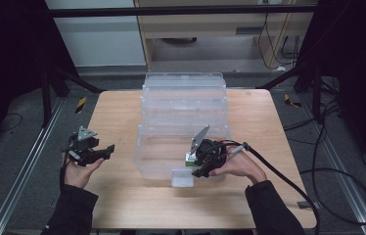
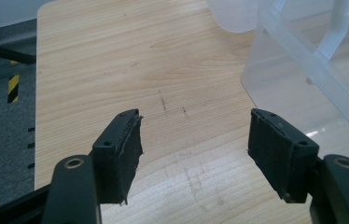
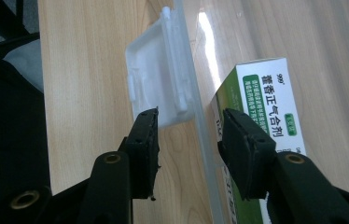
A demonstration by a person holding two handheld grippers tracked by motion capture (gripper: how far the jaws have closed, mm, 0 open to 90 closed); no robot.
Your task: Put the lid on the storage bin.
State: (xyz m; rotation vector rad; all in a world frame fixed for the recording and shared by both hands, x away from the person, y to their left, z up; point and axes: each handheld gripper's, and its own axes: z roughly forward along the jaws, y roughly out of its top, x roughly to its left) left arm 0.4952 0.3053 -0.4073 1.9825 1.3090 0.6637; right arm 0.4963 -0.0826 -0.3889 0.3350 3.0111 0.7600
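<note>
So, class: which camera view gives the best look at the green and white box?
The right gripper view: the green and white box lies close up, printed face legible, beside the clear bin's wall. In the high view it is a small green patch by the right gripper. The left gripper view looks at table and bin instead.

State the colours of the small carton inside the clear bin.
The carton is green and white with Chinese print, clearest in the right gripper view.

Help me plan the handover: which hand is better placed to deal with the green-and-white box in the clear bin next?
Right. The right tool sits at the clear bin's front wall, jaws apart, beside the green-and-white box inside. The left tool stands open over bare table, off to the bin's side.
</note>
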